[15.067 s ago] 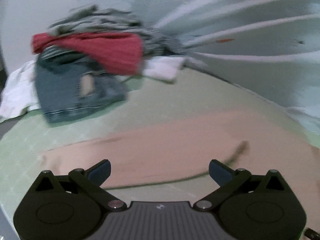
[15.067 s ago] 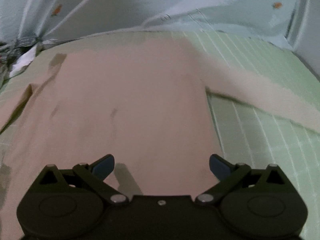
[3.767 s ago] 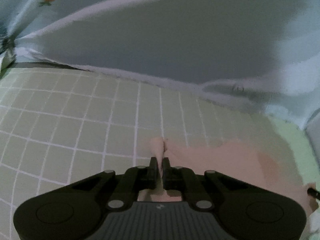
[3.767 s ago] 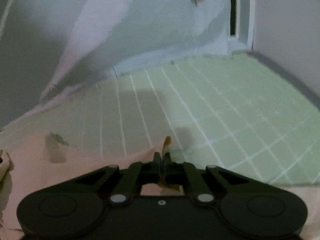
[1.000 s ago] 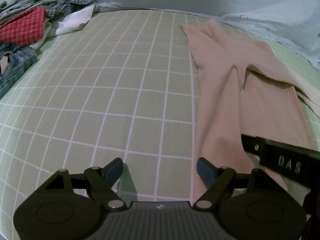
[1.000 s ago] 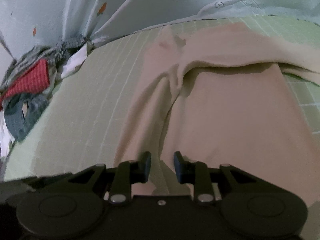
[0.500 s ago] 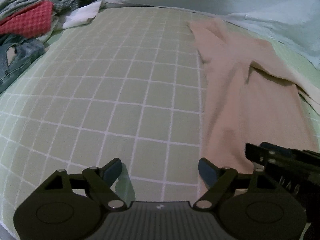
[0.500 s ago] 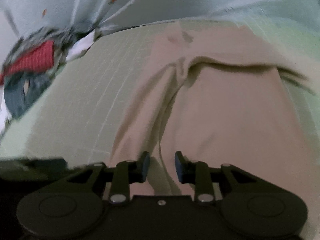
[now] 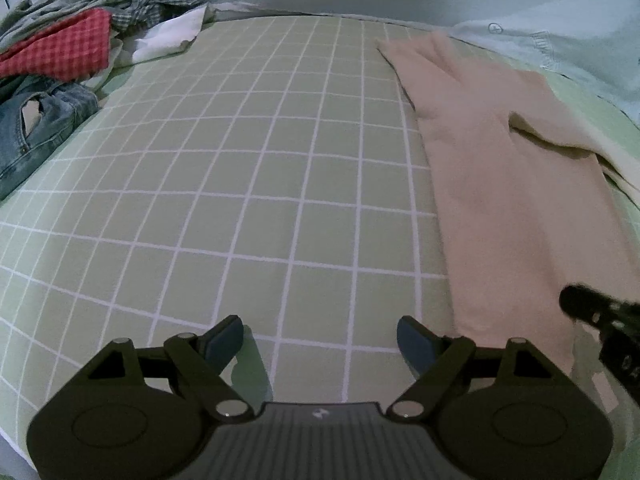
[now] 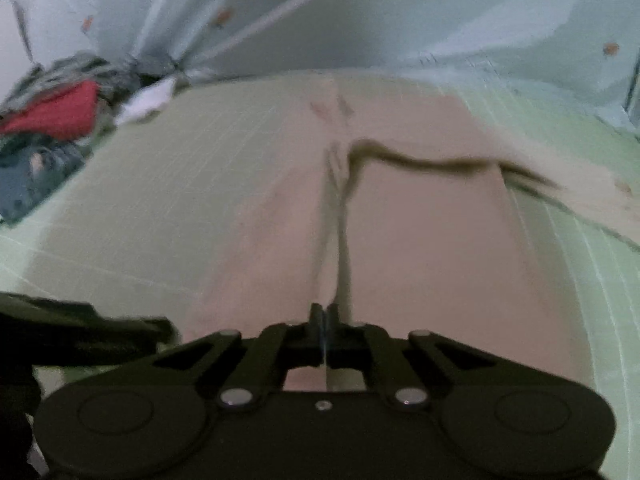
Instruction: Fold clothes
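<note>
I am holding my left gripper (image 9: 320, 334) with its jaws spread wide over the bare green checked sheet (image 9: 240, 184). The beige garment (image 9: 508, 200) is lying ahead and to its right. My right gripper (image 10: 324, 316) is pinching a raised fold at the garment's near edge, jaws pressed together. The clothes pile (image 9: 56, 52) is sitting far ahead-left.

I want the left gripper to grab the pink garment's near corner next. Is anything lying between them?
Nothing visible does. The left gripper, jaws open, hovers over bare green checked sheet; the pink garment begins just beside its right jaw.
</note>
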